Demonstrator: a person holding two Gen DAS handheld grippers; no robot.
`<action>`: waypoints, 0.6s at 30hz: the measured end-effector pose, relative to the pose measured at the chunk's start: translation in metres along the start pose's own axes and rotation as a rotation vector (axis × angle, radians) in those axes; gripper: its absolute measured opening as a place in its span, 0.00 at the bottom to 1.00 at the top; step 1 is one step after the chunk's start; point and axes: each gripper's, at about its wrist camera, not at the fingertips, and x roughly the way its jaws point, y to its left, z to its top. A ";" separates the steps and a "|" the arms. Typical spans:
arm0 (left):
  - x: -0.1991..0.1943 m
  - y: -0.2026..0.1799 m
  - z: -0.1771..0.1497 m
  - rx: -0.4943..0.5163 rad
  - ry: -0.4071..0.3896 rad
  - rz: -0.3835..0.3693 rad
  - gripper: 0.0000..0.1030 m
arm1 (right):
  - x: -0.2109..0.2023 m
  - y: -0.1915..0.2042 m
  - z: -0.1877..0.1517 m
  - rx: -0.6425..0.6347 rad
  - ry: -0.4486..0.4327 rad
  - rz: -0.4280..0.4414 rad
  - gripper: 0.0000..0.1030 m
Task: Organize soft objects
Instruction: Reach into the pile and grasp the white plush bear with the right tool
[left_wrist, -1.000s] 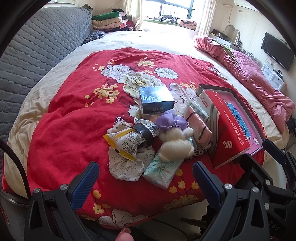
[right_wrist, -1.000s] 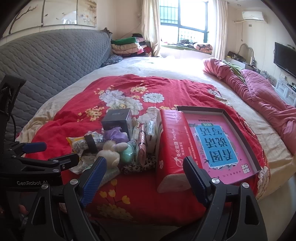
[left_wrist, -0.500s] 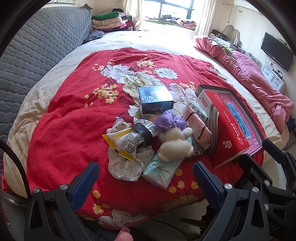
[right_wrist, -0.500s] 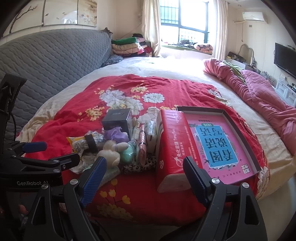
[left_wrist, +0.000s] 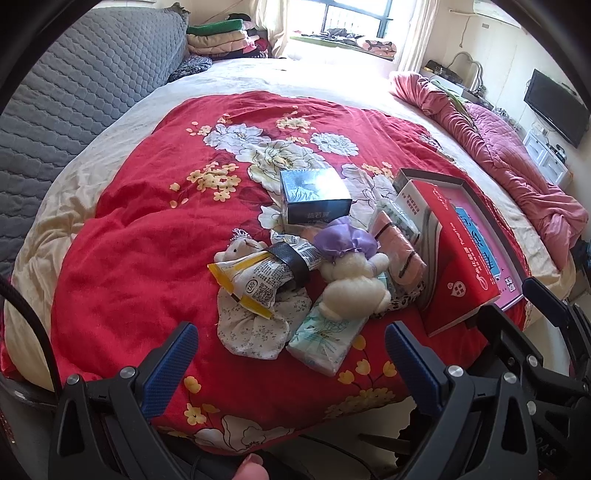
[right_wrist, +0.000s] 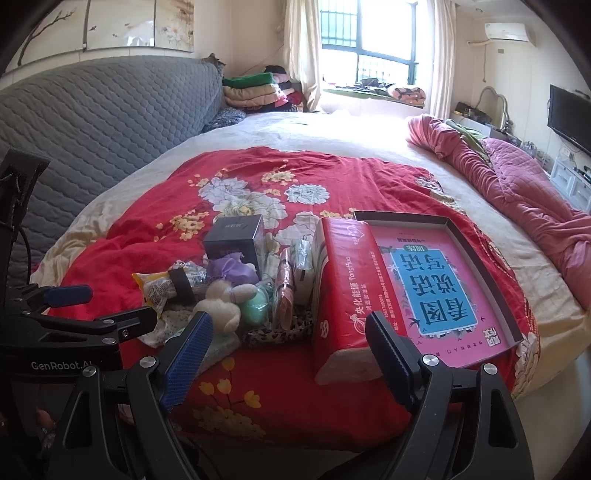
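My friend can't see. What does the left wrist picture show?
A pile of soft things lies on a red flowery blanket: a white plush bunny, a tissue pack and a snack bag. The open left hand-held gripper hovers before them, holding nothing.

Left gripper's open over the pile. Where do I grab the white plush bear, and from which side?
Take the white plush bear across its round body, coming down from above with the left gripper. It lies on top of the tissue pack, its sides free; the purple bow crowds its head.
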 end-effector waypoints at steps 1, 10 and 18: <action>0.001 0.001 0.000 -0.005 0.001 -0.001 0.99 | 0.001 0.000 0.000 -0.001 -0.001 -0.001 0.83; 0.008 0.027 0.004 -0.076 0.005 0.002 0.99 | 0.008 0.002 0.004 -0.011 -0.002 -0.014 0.83; 0.020 0.067 0.009 -0.150 0.006 0.019 0.99 | 0.025 0.016 0.010 -0.043 0.022 0.011 0.83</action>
